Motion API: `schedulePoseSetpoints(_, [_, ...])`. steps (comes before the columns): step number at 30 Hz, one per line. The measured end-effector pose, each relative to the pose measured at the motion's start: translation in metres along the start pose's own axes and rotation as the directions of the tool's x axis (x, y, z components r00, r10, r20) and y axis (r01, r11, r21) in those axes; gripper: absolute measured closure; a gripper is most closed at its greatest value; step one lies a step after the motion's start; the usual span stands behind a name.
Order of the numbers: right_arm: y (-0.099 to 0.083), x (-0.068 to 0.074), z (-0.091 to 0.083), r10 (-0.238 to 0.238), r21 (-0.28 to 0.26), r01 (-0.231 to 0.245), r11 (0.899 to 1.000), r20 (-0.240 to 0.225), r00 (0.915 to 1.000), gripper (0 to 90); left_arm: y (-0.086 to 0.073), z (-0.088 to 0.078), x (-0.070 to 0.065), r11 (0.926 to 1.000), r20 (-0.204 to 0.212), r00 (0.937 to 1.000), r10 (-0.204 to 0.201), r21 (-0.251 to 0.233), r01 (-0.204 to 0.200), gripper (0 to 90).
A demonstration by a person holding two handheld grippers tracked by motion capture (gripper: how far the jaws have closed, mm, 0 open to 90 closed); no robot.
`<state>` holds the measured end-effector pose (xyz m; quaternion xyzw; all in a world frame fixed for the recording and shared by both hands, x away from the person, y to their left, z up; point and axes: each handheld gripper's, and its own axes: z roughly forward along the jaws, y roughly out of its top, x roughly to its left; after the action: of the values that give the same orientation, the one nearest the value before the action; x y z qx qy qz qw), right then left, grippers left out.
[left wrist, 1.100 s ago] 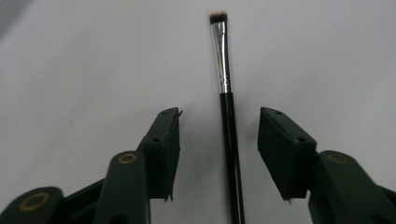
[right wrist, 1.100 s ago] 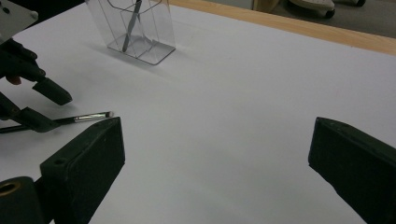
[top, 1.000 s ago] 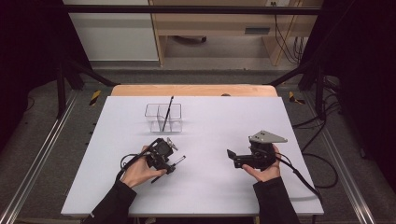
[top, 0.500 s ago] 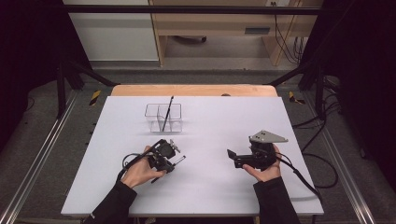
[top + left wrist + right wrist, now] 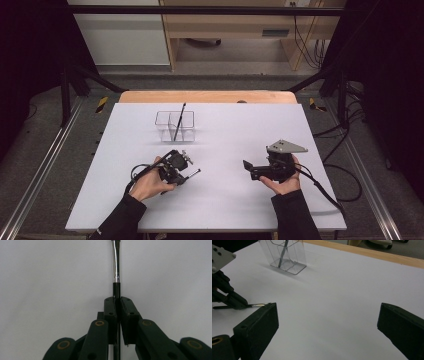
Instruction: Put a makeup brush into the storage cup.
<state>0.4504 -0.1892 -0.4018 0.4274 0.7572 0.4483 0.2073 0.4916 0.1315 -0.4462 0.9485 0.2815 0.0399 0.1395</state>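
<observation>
1. The left gripper (image 5: pixel 186 170) has just been closing its fingers (image 5: pixel 110 312), which now clamp a thin brush (image 5: pixel 116 267) (black handle, silver ferrule) low over the white tabletop (image 5: pixel 225 200).
2. The right gripper (image 5: pixel 247 165) rests well apart, fingers (image 5: pixel 259 327) spread wide, holding nothing.
3. A clear organizer (image 5: pixel 175 125) stands farther back, with another brush (image 5: pixel 179 120) leaning inside.
</observation>
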Motion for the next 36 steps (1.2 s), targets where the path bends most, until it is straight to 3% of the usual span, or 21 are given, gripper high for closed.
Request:
schedulePoseSetpoints(10, [0.000, 0.000, 0.000, 0.001, -0.002, -0.001, 1.000, -0.001, 1.0000, 4.2, -0.001, -0.001, -0.004, 0.9988, -0.023, 0.9986, 0.047, -0.010, -0.047, 83.2])
schedulePoseSetpoints(19, [0.000, 0.000, -0.002, 0.002, -0.008, -0.002, 1.000, -0.002, 1.0000, 4.2, -0.002, -0.015, -0.006, 0.9943, -0.046, 0.9978, 0.048, -0.093, -0.052, 83.3])
schedulePoseSetpoints(30, [0.000, 0.000, -0.002, 0.001, -0.010, -0.001, 1.000, 0.001, 1.0000, 4.2, -0.006, -0.028, -0.008, 0.9798, -0.064, 0.9976, 0.024, -0.197, -0.036, 83.3])
schedulePoseSetpoints(36, [0.001, 0.000, -0.003, 0.004, -0.009, -0.004, 1.000, 0.000, 1.0000, 4.2, -0.008, -0.033, -0.009, 0.9638, -0.071, 0.9975, -0.008, -0.266, -0.011, 83.3])
